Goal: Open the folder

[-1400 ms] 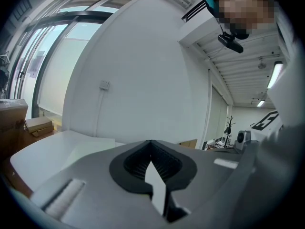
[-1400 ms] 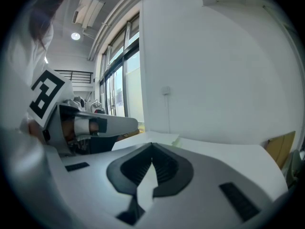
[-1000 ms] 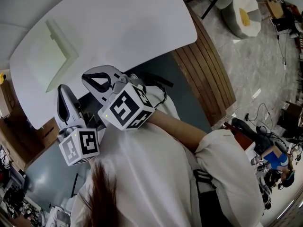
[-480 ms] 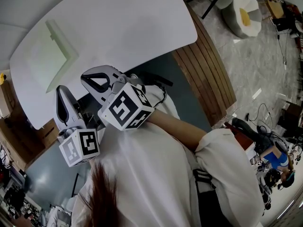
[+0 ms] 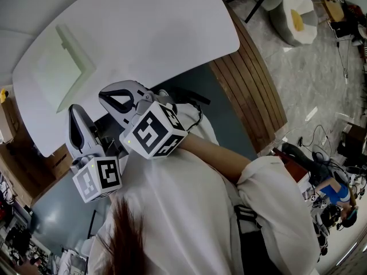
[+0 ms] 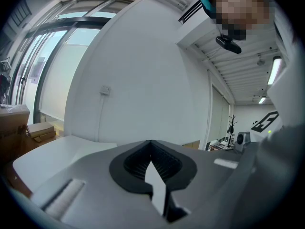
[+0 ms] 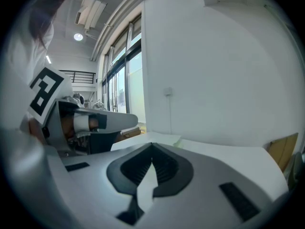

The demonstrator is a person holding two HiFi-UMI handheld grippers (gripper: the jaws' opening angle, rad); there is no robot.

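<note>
Your left gripper (image 5: pixel 76 113) sits at the lower left of the head view, held close in front of your chest, with its tip over the near edge of the white table (image 5: pixel 172 27). In the left gripper view its jaws are closed tip to tip, with nothing between them. Your right gripper (image 5: pixel 110 99) is just beside it, a little further over the table edge, and its marker cube (image 5: pixel 152 132) is tilted toward the camera. In the right gripper view those jaws also meet at the tips and hold nothing.

The folder (image 5: pixel 57 70), pale green and translucent, lies flat and closed on the far left part of the table, well apart from both grippers. From the right gripper view you see it as a pale sheet (image 7: pixel 159 138) on the tabletop beyond the jaws. Cardboard boxes (image 6: pixel 28 128) stand to the left of the table in the left gripper view.
</note>
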